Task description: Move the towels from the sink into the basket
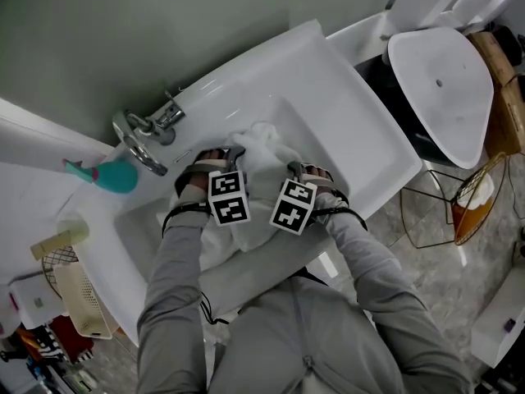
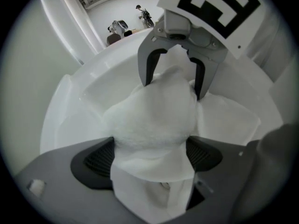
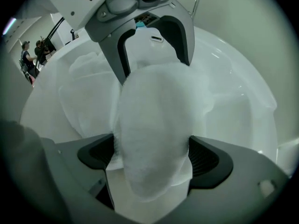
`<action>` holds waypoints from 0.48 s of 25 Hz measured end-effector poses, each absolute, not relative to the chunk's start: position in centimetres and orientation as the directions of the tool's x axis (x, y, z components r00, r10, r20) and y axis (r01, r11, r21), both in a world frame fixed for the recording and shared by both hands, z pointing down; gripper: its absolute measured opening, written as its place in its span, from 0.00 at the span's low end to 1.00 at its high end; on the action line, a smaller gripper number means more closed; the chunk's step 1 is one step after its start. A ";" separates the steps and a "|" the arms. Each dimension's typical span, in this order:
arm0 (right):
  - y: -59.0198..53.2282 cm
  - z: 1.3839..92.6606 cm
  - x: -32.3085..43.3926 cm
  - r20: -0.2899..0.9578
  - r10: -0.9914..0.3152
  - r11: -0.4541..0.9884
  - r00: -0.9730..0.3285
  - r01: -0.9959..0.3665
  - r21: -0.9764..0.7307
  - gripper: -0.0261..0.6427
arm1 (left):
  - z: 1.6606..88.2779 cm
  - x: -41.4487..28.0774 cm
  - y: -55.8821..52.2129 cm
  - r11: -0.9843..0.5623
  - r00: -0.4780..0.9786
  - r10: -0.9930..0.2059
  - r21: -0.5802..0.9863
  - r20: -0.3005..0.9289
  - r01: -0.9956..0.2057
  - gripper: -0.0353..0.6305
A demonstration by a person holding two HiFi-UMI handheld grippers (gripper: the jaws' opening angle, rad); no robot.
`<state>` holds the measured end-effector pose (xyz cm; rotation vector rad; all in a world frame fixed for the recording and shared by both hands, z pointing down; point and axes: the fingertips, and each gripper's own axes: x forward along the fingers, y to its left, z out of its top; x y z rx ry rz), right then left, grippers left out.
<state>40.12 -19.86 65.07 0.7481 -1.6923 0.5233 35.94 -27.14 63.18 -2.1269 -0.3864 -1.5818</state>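
The left gripper (image 2: 150,157) points down into the sink (image 1: 353,121), jaws spread wide, a hump of white towels (image 2: 154,111) filling the gap between them. Just to its right, the right gripper (image 3: 150,155) gapes equally wide around the same heap.

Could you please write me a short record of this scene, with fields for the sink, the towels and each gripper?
place: white sink, tap on its wall side
towels: white, bunched in the sink's bowl; number cannot be told
left gripper: jaws wide apart, a towel fold between them
right gripper: jaws wide apart, a towel fold between them
task: towels not yet lifted out
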 end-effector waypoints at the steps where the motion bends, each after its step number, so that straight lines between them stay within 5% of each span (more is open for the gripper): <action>1: -19.9 65.5 40.2 0.973 -0.185 0.691 -0.139 -0.722 0.029 0.75 | 63.7 36.0 -27.3 -0.850 0.285 -0.043 -0.185 0.957 0.493 0.82; 12: -20.5 68.9 40.4 0.975 -0.037 0.634 -0.218 -0.759 -0.146 0.75 | 68.8 35.9 -28.5 -0.857 0.209 0.011 -0.098 0.978 0.505 0.82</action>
